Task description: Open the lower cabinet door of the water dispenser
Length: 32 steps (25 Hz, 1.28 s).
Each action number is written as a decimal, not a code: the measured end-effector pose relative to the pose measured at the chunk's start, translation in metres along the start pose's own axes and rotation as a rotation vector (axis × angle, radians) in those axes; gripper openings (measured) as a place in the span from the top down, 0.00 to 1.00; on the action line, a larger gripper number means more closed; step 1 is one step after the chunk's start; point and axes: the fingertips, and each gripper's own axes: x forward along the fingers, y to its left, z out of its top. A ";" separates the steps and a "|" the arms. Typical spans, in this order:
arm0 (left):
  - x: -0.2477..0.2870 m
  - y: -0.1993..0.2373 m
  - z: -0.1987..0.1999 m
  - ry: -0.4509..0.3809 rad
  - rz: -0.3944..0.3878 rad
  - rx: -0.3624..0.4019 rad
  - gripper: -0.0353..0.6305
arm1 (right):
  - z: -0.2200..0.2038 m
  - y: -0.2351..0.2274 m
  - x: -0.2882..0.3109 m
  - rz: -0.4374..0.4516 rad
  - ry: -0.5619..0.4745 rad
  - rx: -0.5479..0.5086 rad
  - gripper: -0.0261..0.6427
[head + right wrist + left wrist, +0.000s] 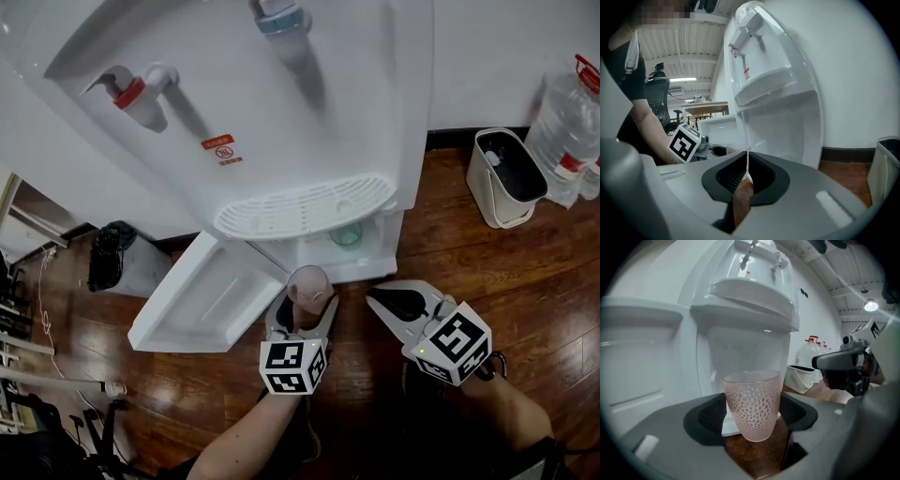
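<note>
The big white water dispenser (281, 112) fills the top of the head view. Its lower cabinet door (202, 295) is already open and hangs out to the left, low over the brown wooden floor (525, 281). A little green cup (345, 234) sits inside the open cabinet. In the bottom middle, the left gripper (307, 300) has its jaws wide apart and pressed on a pink bumpy cup (309, 281), holding it upright. Just to its right, the right gripper (375, 294) has its jaws closed together and holds nothing. A white bin (506, 178) stands at the right.
</note>
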 end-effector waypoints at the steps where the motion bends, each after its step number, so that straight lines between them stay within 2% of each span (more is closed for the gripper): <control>1: 0.004 0.003 -0.003 0.004 0.007 -0.005 0.42 | -0.001 -0.001 0.002 0.003 0.002 -0.001 0.94; 7: 0.028 0.011 -0.014 0.018 0.024 -0.003 0.42 | -0.007 -0.012 0.013 -0.010 0.003 0.029 0.94; 13: 0.048 0.033 -0.029 0.054 0.069 -0.042 0.42 | -0.011 -0.019 0.021 -0.021 0.000 0.050 0.94; 17: 0.059 0.036 -0.030 0.060 0.078 -0.006 0.42 | -0.011 -0.022 0.026 -0.026 0.004 0.059 0.94; 22: 0.073 0.050 -0.041 0.076 0.107 -0.026 0.42 | -0.012 -0.021 0.027 -0.012 0.010 0.046 0.94; 26: 0.084 0.049 -0.048 0.096 0.094 0.009 0.42 | -0.014 -0.027 0.029 -0.015 0.004 0.059 0.94; 32: 0.100 0.057 -0.051 0.108 0.105 0.007 0.42 | -0.019 -0.031 0.035 -0.012 0.021 0.063 0.94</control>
